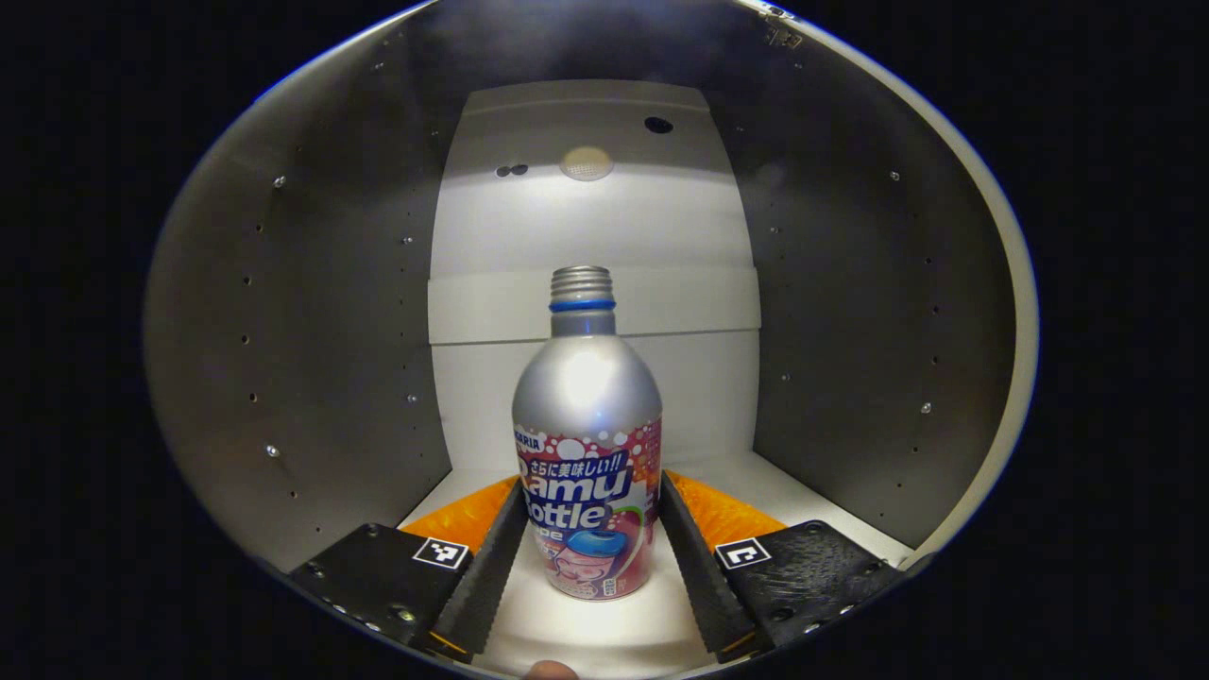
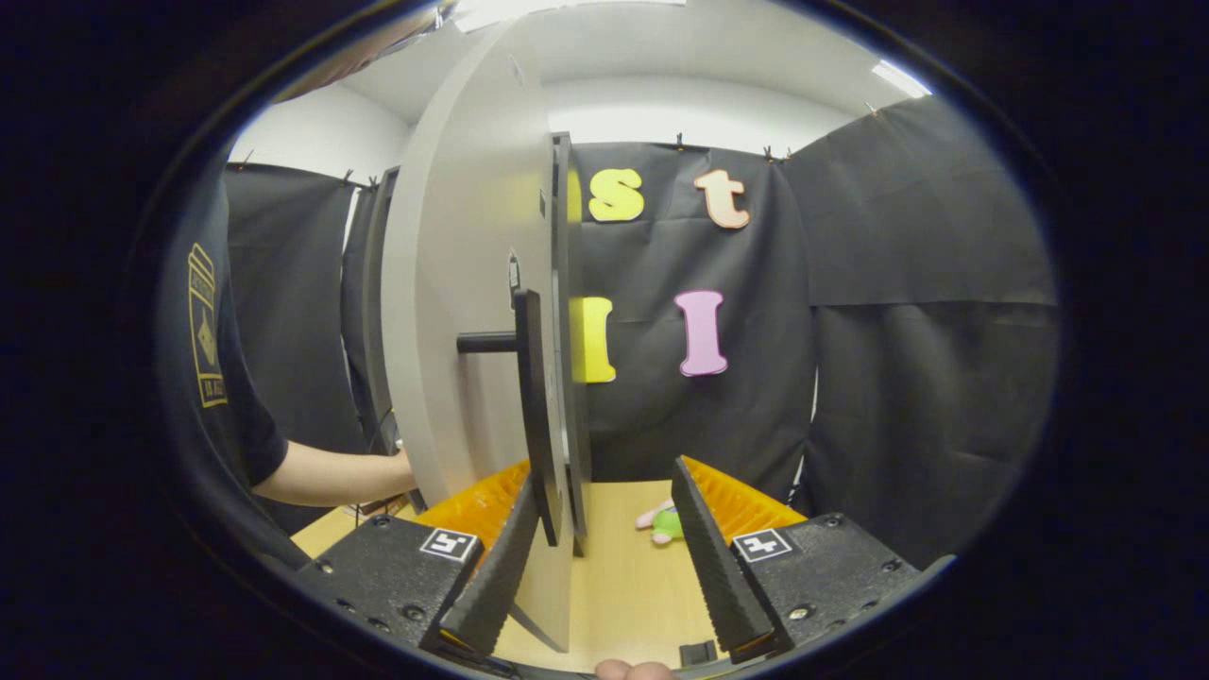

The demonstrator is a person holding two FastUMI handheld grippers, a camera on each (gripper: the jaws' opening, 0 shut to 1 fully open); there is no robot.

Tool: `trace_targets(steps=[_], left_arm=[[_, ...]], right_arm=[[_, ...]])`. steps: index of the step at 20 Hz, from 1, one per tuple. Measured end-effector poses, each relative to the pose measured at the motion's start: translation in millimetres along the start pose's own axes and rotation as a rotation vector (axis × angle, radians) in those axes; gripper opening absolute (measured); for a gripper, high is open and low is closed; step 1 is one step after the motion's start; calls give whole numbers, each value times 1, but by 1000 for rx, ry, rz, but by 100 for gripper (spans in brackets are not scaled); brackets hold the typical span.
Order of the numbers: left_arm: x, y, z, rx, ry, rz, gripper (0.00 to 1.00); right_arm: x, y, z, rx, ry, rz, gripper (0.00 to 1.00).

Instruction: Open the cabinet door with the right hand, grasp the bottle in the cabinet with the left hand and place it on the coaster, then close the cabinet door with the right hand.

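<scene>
I see my left gripper (image 1: 587, 557) inside the cabinet (image 1: 312, 312), fingers apart on both sides of the aluminium drink bottle (image 1: 587, 453), which stands upright on the cabinet floor; whether they touch it I cannot tell. My right gripper (image 2: 604, 557) is spread around the open cabinet door (image 2: 463, 321), near its handle (image 2: 529, 406).

The left gripper view looks from inside the cabinet (image 1: 312, 331) mouth straight at its back wall, close to the bottle (image 1: 587, 444) standing upright on the cabinet floor. The right gripper view looks from outside, level, almost edge-on along the open cabinet door (image 2: 472, 312) near its handle (image 2: 529, 416), across the counter (image 2: 628, 576) toward the booth wall. The two views share no part of the scene.
</scene>
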State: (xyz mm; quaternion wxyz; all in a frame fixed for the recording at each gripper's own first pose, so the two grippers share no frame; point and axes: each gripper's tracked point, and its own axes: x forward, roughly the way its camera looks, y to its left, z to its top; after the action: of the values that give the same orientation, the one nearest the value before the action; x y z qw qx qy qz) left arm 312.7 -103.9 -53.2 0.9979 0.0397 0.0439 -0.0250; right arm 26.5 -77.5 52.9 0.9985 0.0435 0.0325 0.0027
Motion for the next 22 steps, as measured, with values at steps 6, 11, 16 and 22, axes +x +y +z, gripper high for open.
trace_targets(steps=[6,11,16,22], left_arm=[[-23,5,13,8,7,35,78],[-71,4,30,18,-7,18,78],[-132,28,42,35,-18,38,78],[-201,65,24,27,-18,51,78]], right_arm=[[4,-2,1,31,-18,43,84],[11,1,-2,122,-59,128,87],[18,-2,-5,230,-72,174,96],[16,-3,-7,289,-41,145,100]])
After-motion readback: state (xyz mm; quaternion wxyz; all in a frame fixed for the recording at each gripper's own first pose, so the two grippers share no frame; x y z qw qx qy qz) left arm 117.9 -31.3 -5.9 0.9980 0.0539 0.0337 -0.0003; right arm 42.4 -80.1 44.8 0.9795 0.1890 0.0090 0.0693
